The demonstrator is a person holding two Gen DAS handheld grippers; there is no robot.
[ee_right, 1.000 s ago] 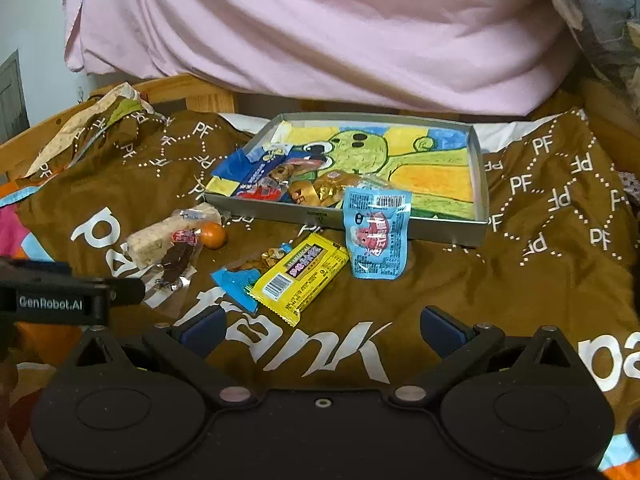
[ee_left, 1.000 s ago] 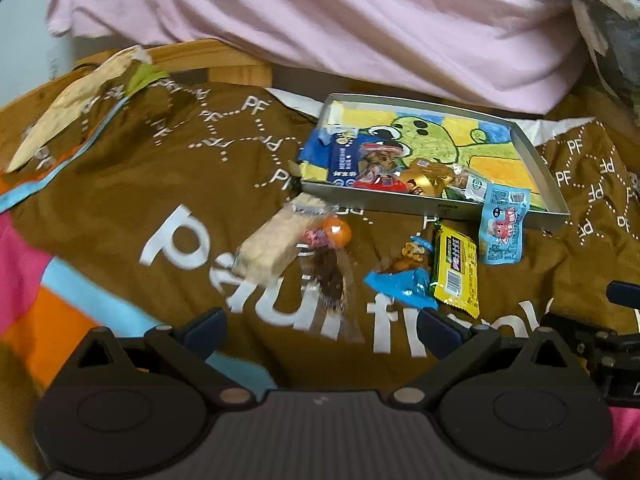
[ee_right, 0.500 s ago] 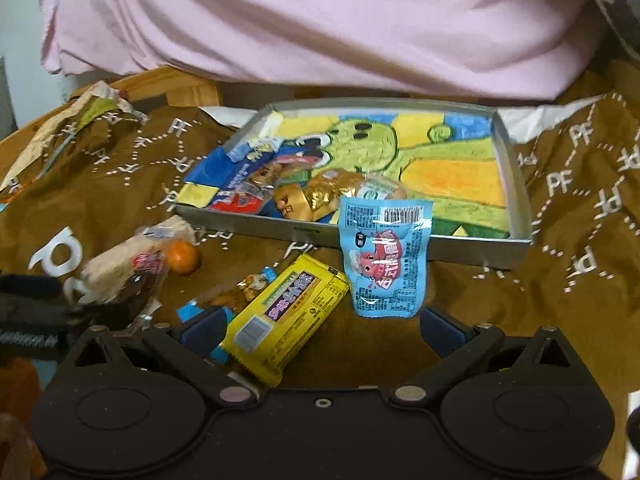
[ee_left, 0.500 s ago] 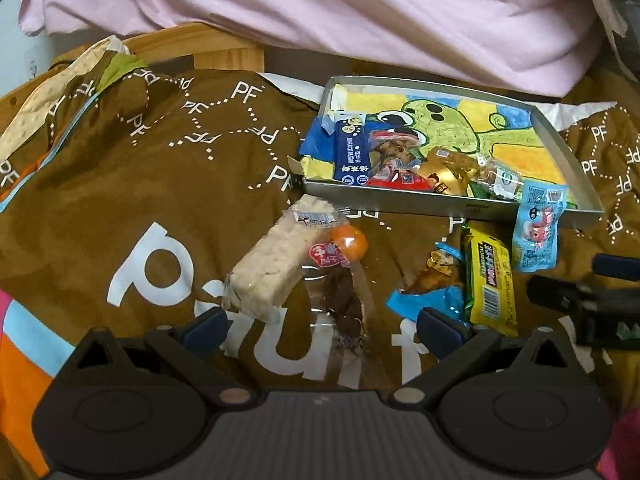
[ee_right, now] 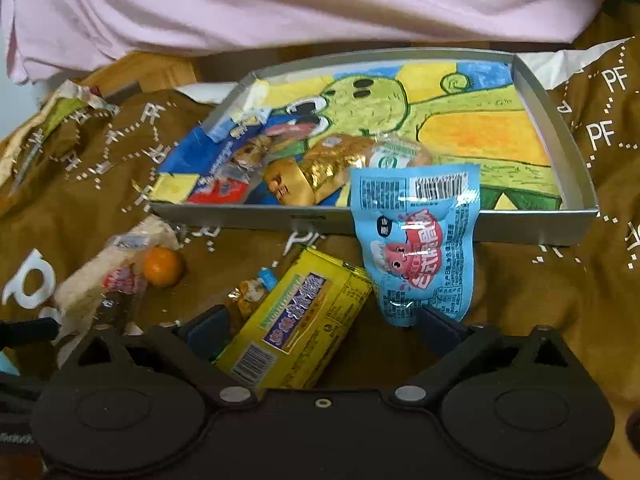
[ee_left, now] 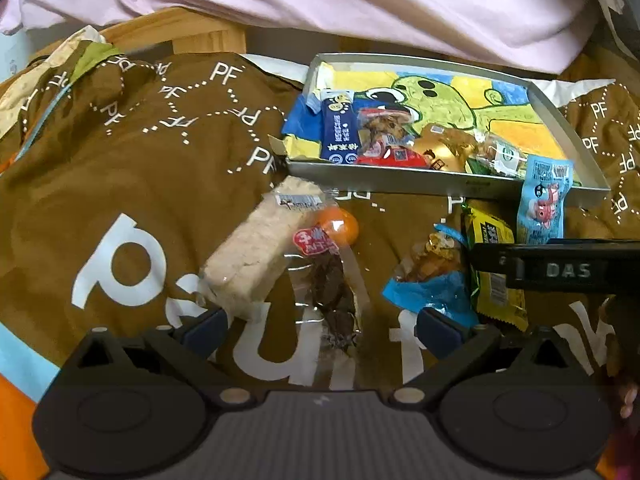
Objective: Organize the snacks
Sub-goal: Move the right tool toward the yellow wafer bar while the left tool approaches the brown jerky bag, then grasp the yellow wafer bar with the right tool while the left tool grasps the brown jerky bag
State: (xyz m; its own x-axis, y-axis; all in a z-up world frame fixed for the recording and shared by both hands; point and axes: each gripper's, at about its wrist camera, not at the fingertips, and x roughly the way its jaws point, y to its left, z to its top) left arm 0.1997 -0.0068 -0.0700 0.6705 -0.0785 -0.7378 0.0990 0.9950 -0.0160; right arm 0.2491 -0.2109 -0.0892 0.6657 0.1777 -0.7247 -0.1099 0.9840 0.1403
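Both tools wide open, nothing held. Right tool point(ee_right: 322, 326) sits low over the yellow bar point(ee_right: 298, 320), fingers straddling it; left tool point(ee_left: 320, 326) straddles the clear wrapper with the dark snack point(ee_left: 332, 292).

Loose snacks lie on the brown blanket point(ee_left: 120, 168) just in front of the tray point(ee_right: 560, 140). The blue pouch point(ee_right: 416, 240) leans on the tray's front wall, top edge over the rim. Several snacks already inside, at the tray's left end.

Handling, my read:
- Yellow bar: light, fairly stiff, glossy film. Pinch across the short width near mid-length; the ends are just crimped seal and will fold.
- Blue pouch: soft, slick, limp. Take the flat top seam.
- Rice cake bar point(ee_left: 256, 256): crumbly, go gentle, grip across the width.
- Orange ball point(ee_left: 338, 226): round, will likely roll on the soft blanket. Close slowly, centred.
- Clear wrapper: floppy, grab over the dark contents, not the empty film.

Blanket gives under pressure, so pressing down may bury thin packets.
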